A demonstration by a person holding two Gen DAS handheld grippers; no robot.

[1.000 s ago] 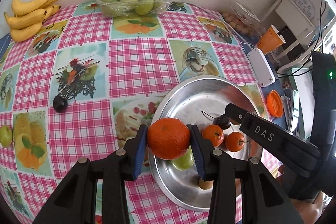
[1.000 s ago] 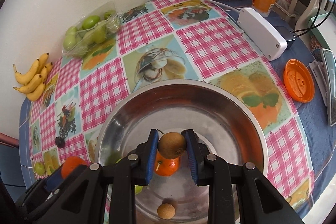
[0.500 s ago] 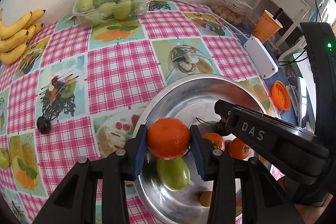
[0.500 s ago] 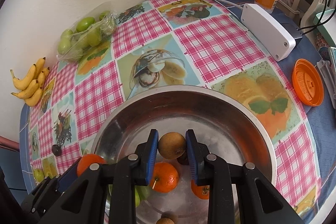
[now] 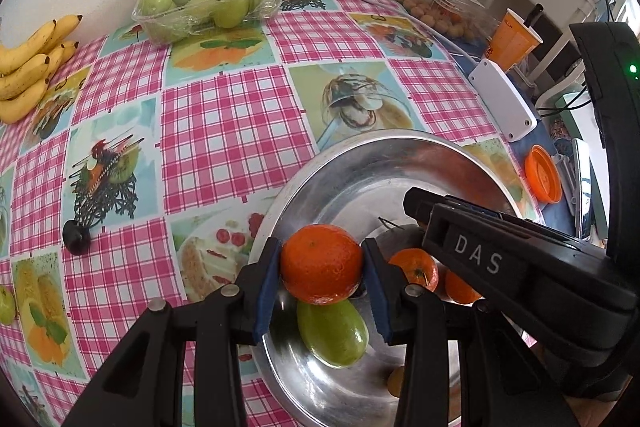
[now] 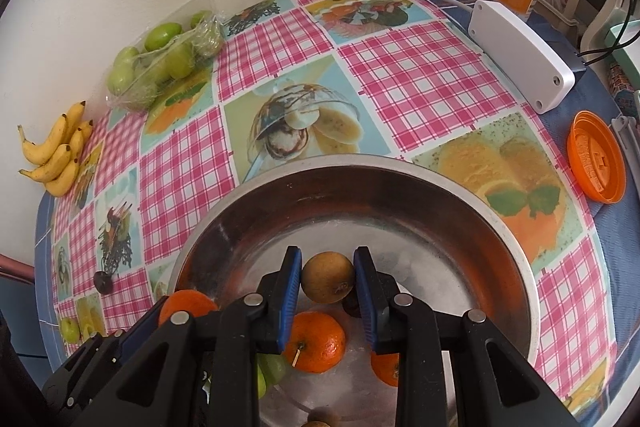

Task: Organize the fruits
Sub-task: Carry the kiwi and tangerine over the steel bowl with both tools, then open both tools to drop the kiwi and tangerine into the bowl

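Over the metal bowl (image 5: 360,163) on the checked surface (image 5: 224,123), two fruits are being held at once. A large orange (image 5: 321,264) is being gripped between the blue pads of the left tool (image 5: 321,269), just inside the bowl's near-left rim and directly above a green fruit (image 5: 332,333) lying in the bowl. A small round brown fruit (image 6: 327,277) is being pinched by the right tool (image 6: 327,283), its jaws drawn narrow, above the bowl's middle.

Judging by what is lying where, the sorting is being carried out roughly midway. Two small oranges (image 6: 316,342), a dark cherry-like fruit partly hidden behind the right tool, the green fruit and another small brown fruit (image 5: 396,381) are already being kept in the bowl. Left outside it are a bunch of bananas (image 5: 30,67), a clear pack of green fruits (image 5: 208,1), a dark round fruit (image 5: 76,235) on the cloth, a lone green fruit (image 5: 6,305) at the left edge, and a clear tray of small brown fruits (image 5: 440,15) at the far side. Whether the packed fruits are meant to be moved cannot be told.

Both tools are being pointed steeply downward toward the bowl, side by side, the right tool's black body crossing the lower right of the left wrist view. Neither fruit is being rested on the bowl floor yet; release of both is judged to be the step in hand.
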